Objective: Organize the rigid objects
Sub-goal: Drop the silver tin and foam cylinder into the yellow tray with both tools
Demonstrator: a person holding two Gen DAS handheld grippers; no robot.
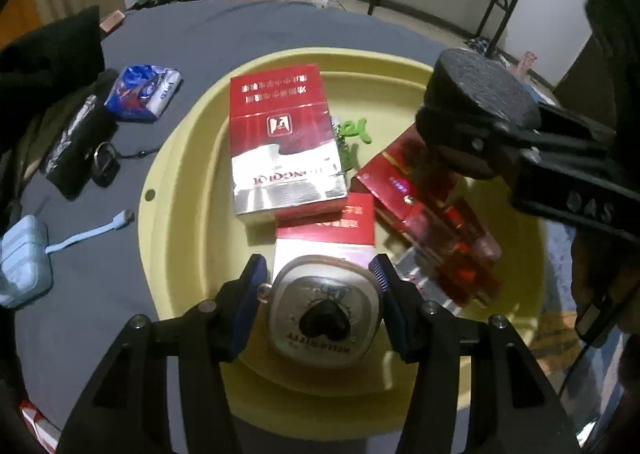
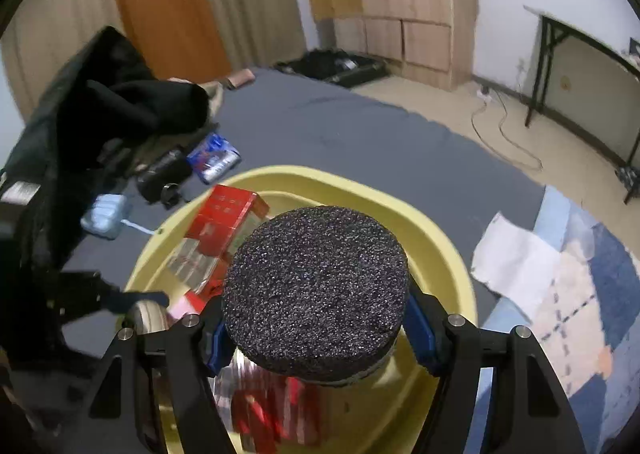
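My left gripper (image 1: 320,280) is shut on a silver rounded tin with a black heart (image 1: 325,312), held low over the yellow tub (image 1: 188,126). Inside the tub lie a red and silver carton (image 1: 284,142), a smaller red and white pack (image 1: 325,226), a red box (image 1: 416,190) and a green toy (image 1: 356,130). My right gripper (image 2: 316,324) is shut on a black speckled round disc (image 2: 316,294), above the tub (image 2: 436,222). In the left wrist view that disc (image 1: 480,94) hangs over the tub's right side. The left gripper (image 2: 132,300) shows blurred at left in the right wrist view.
The tub rests on a grey cloth (image 1: 240,30). Left of it lie a blue and white packet (image 1: 142,92), a black case (image 1: 76,150), a ring on a cord (image 1: 106,164) and a pale blue charger with cable (image 1: 26,260). Dark clothing (image 2: 100,114) is piled at left; white paper (image 2: 516,262) lies right.
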